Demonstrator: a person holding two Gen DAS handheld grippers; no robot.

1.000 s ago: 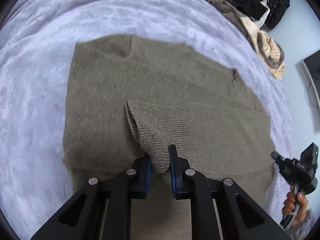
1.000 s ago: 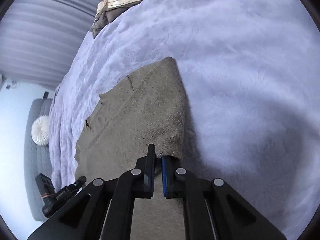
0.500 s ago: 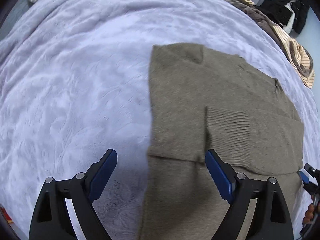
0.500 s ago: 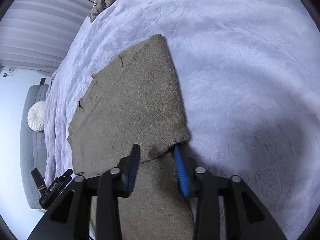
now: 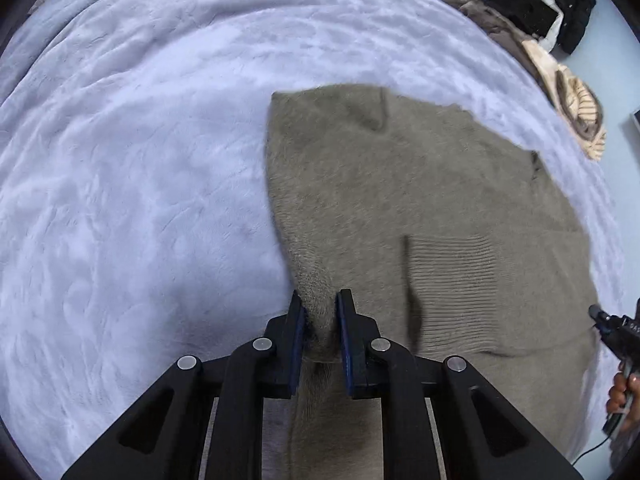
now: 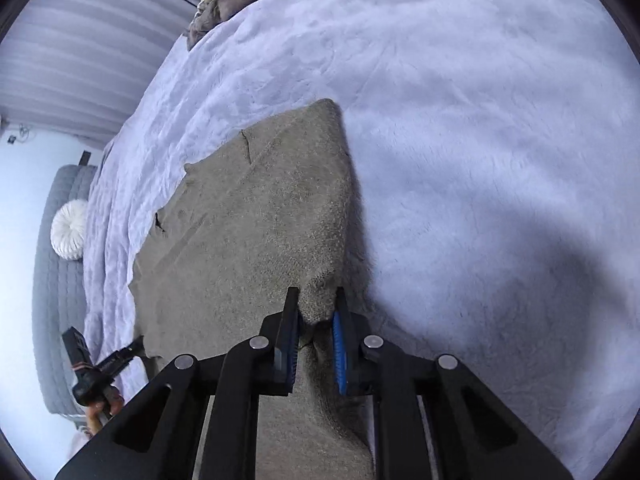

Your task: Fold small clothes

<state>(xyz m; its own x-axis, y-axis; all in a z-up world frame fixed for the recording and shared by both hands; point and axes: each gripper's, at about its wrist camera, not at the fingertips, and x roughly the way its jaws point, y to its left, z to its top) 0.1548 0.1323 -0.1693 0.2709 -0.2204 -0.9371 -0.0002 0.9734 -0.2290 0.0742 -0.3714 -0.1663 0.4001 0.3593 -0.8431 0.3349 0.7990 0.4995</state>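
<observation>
**Two tools pinch the near corners of a taupe sweater on a bed**

A taupe fuzzy knit sweater (image 5: 420, 200) lies mostly flat on a pale lavender plush bed cover (image 5: 140, 160). It is already partly folded, with a ribbed cuff (image 5: 452, 292) laid across its body. The left tool (image 5: 320, 316) has its fingers pressed together on a bunched bit of the sweater's near left edge. The right tool (image 6: 316, 312) likewise pinches the near right corner of the sweater (image 6: 248, 232), its fingers closed on a small tuft of knit.

The sweater stretches away from both tools toward the far side of the bed, so its free length lies straight ahead of the fingers. Each tool holds its own side of the near edge, and neither looks clearly nearer to the far edge. The next fold likely carries this near edge forward over the body toward the far edge, which calls for both tools to travel evenly so the edge stays straight.

A heap of striped beige and brown clothes (image 5: 560, 80) sits at the far right edge of the bed, well apart from the sweater
</observation>
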